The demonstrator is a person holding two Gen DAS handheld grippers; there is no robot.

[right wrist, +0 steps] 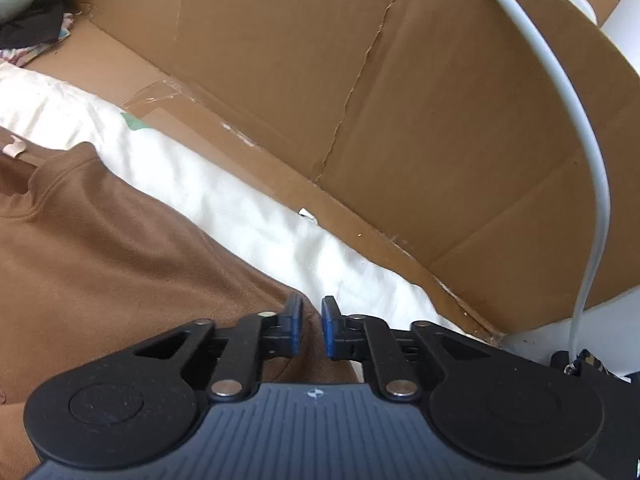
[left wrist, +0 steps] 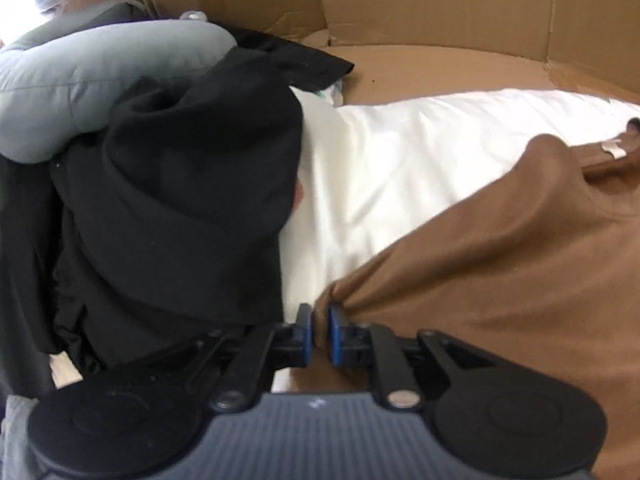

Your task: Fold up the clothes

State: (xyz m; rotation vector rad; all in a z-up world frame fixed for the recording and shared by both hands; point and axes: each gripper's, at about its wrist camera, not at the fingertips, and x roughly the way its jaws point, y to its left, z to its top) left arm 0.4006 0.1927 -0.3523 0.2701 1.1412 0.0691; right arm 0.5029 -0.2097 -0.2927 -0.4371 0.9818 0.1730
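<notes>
A brown sweatshirt [left wrist: 500, 260] lies spread on a white sheet [left wrist: 380, 168], its collar and label [left wrist: 612, 152] at the far right. My left gripper [left wrist: 319, 320] sits at the garment's left edge. Its blue pads stand a little apart, and a bunch of brown cloth gathers toward the gap without being pinched. In the right wrist view the same sweatshirt [right wrist: 100, 240] fills the left side. My right gripper [right wrist: 312, 320] hovers over its right edge, jaws parted, nothing clamped between them.
A heap of black clothes [left wrist: 180, 200] and a grey padded garment [left wrist: 80, 80] crowd the left. Cardboard walls [left wrist: 440, 8] [right wrist: 320, 80] ring the sheet [right wrist: 240, 208]. A white cable [right wrist: 600, 200] hangs at the right.
</notes>
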